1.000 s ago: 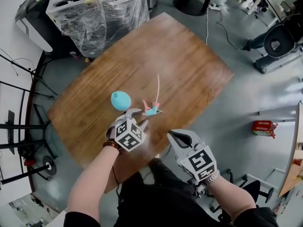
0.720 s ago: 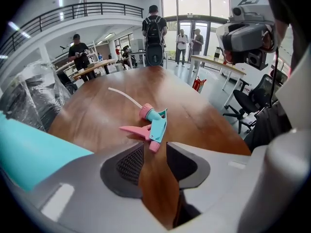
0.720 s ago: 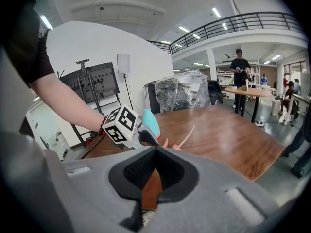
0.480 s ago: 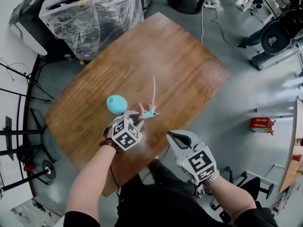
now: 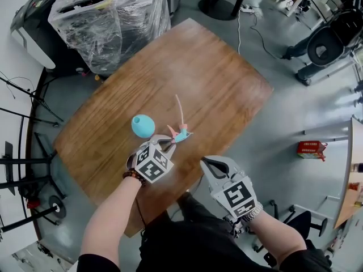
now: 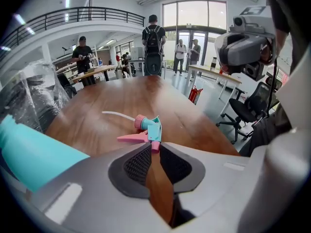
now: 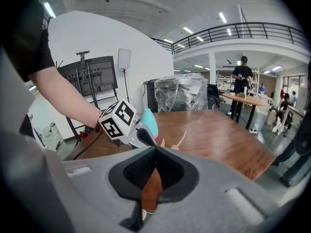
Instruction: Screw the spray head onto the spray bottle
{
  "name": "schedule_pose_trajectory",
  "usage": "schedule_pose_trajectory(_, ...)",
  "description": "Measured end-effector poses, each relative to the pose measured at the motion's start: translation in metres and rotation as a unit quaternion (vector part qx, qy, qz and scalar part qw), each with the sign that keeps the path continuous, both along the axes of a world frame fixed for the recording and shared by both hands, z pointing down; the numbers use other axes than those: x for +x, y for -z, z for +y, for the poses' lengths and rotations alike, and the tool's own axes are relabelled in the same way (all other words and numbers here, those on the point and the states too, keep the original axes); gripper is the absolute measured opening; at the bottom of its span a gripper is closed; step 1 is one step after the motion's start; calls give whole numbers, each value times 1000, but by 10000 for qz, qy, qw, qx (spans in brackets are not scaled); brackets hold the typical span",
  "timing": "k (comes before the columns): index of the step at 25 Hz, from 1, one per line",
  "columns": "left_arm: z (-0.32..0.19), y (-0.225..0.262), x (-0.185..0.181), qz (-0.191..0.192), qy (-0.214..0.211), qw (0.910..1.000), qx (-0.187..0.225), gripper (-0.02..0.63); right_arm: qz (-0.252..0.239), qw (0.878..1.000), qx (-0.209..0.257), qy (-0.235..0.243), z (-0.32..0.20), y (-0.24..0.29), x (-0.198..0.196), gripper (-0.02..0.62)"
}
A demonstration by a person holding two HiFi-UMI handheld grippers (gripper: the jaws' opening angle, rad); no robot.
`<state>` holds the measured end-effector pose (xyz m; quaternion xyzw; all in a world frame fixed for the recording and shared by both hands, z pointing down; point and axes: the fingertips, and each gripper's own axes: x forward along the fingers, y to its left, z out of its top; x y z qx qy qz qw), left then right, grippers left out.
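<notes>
On the wooden table [image 5: 215,78] a spray head [image 5: 180,134] lies on its side: teal body, pink trigger and collar, white tube [image 5: 178,106] pointing away from me. My left gripper [image 5: 165,143] reaches it from the near side. In the left gripper view its jaws [image 6: 155,147] have just been closing, and the pads now pinch the pink nozzle end of the spray head [image 6: 148,130]. The teal bottle [image 5: 143,126] stands just left of that gripper, apart from it. My right gripper [image 5: 209,164] hovers shut and empty by the table's near edge, facing the left gripper [image 7: 138,135] and the bottle [image 7: 149,122].
A plastic-wrapped bundle [image 5: 108,16] stands beyond the table's far left corner. An office chair [image 5: 329,44] is at the far right and a red box [image 5: 311,150] lies on the floor to the right. People stand far behind the table in the left gripper view.
The left gripper's jaws have narrowed onto the spray head's nozzle end, and the white tube has swung a little to the left. The right gripper has stayed put.
</notes>
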<state>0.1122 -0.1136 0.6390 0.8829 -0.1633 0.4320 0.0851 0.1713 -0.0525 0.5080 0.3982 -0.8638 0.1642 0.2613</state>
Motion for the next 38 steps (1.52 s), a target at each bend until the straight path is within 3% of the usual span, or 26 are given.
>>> schedule_pose_trajectory(4, 0, 18, 3, 346, 148, 9992, -165, 72, 429, 9987, 243, 148, -3, 5, -5, -5)
schedule_pose_trajectory(6, 2, 27, 4, 521, 228, 9980, -282, 72, 642, 9971, 316, 261, -3, 7, -8, 61)
schedule_pose_trajectory(11, 11, 58, 4, 940, 427, 9929, -597, 71, 1619, 9820, 713, 664, -1, 9, -14, 104)
schedule_pose_trajectory(14, 18, 77, 6, 1152, 468, 9890, -795, 71, 2344, 9614, 1059, 982, -4, 8, -18, 139)
schedule_pose_trajectory(18, 25, 103, 8, 1359, 525, 9846, -963, 71, 3287, 9230, 1497, 1327, -11, 5, -21, 170)
schedule_pose_trajectory(26, 40, 147, 3, 1693, 605, 9757, -1253, 71, 4435, 8535, 2153, 1686, -25, 12, -34, 201)
schedule_pose_trajectory(34, 50, 178, -3, 1992, 623, 9677, -1416, 71, 5015, 8061, 2447, 1969, -37, 13, -44, 201)
schedule_pose_trajectory(38, 53, 186, -5, 2123, 622, 9634, -1512, 71, 5189, 7946, 2418, 2023, -40, 13, -48, 201)
